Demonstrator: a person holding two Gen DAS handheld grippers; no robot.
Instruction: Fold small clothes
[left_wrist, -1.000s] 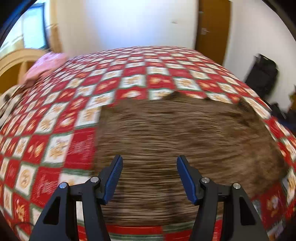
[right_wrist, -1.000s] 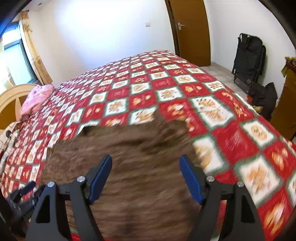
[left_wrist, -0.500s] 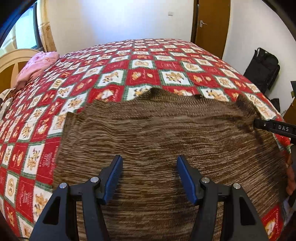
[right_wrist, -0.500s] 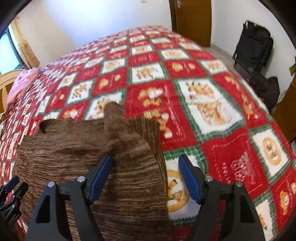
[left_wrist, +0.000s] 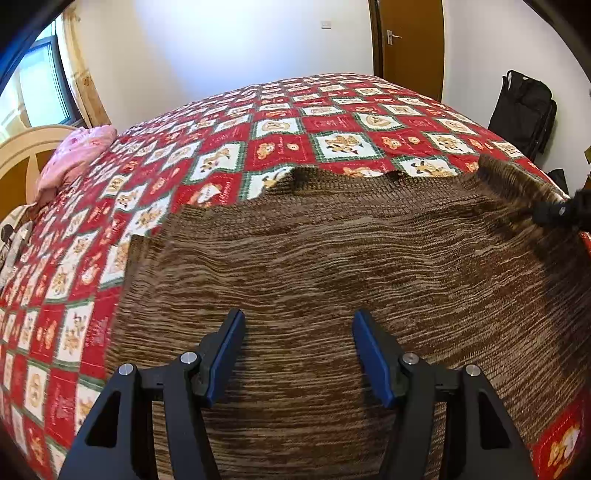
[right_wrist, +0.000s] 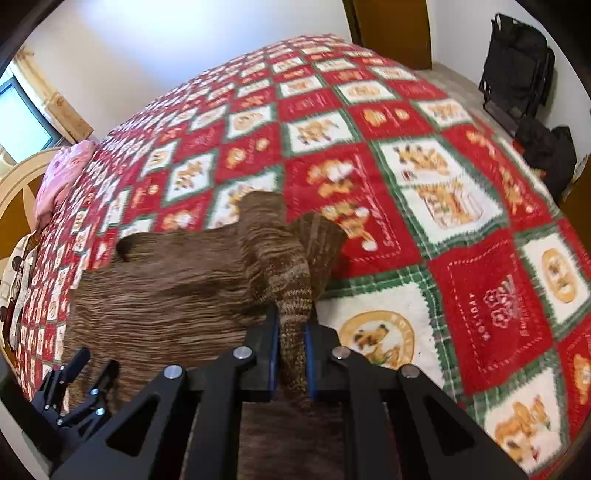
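Sweater (left_wrist: 332, 280) flat on quilt (right_wrist: 461, 240); right tongs (right_wrist: 291, 354) pinching its sleeve; left tongs (left_wrist: 297, 354) wide above it

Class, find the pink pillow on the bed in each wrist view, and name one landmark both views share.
Left wrist view: pink pillow, far left, beside the wooden headboard.
Right wrist view: pink pillow, far left, above the brown knitted garment.
Shared landmark: black bag against the right wall.

The brown knit garment (left_wrist: 332, 266) runs off the left wrist view's lower edge, its near hem unseen. Its right sleeve and the right tool (left_wrist: 565, 214) there are motion-blurred. It hides the bed's (right_wrist: 461, 229) near edge.
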